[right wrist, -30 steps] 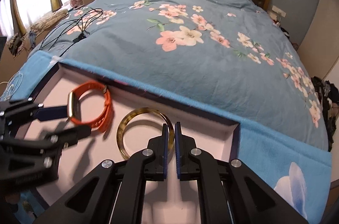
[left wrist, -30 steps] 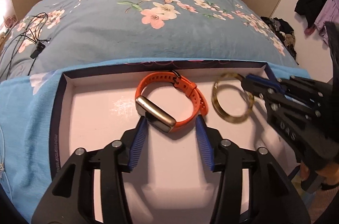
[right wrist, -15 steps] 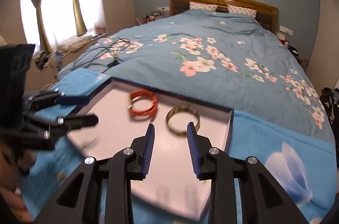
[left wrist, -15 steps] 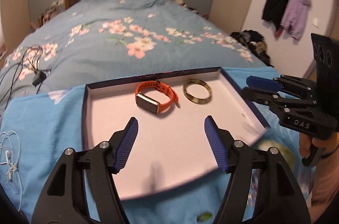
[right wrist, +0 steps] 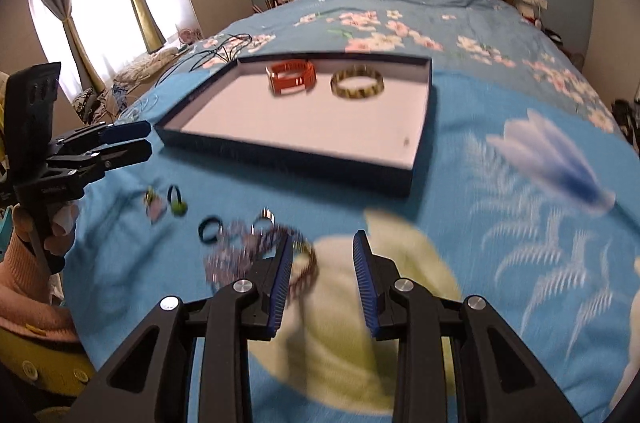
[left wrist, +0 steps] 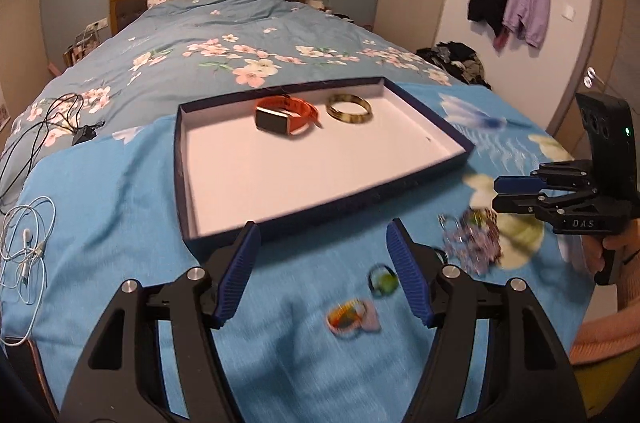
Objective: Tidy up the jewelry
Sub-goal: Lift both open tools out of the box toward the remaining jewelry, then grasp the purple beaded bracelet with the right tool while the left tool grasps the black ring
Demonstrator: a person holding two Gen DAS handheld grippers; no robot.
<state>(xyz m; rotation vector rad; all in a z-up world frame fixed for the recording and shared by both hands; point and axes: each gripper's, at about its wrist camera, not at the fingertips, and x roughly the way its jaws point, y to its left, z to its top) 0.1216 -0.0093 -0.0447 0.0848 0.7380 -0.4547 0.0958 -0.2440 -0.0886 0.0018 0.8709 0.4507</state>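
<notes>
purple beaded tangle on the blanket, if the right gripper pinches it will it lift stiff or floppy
Probably floppy: the purple beaded tangle lies in a loose, irregular heap on the blue blanket, unlike the rigid-looking bangle in the tray. Strands would likely dangle and might snag the small rings beside it. It looks light, though motion blur hides detail. The right gripper is open beside it.

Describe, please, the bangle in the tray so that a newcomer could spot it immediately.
On the blue floral bed lies a shallow navy tray with a pale floor. Two items sit side by side near its far wall; the bangle is the one toward the coat hooks. Unlike the orange-strapped watch beside it, it is a plain, rigid gold-and-dark mottled ring.
</notes>
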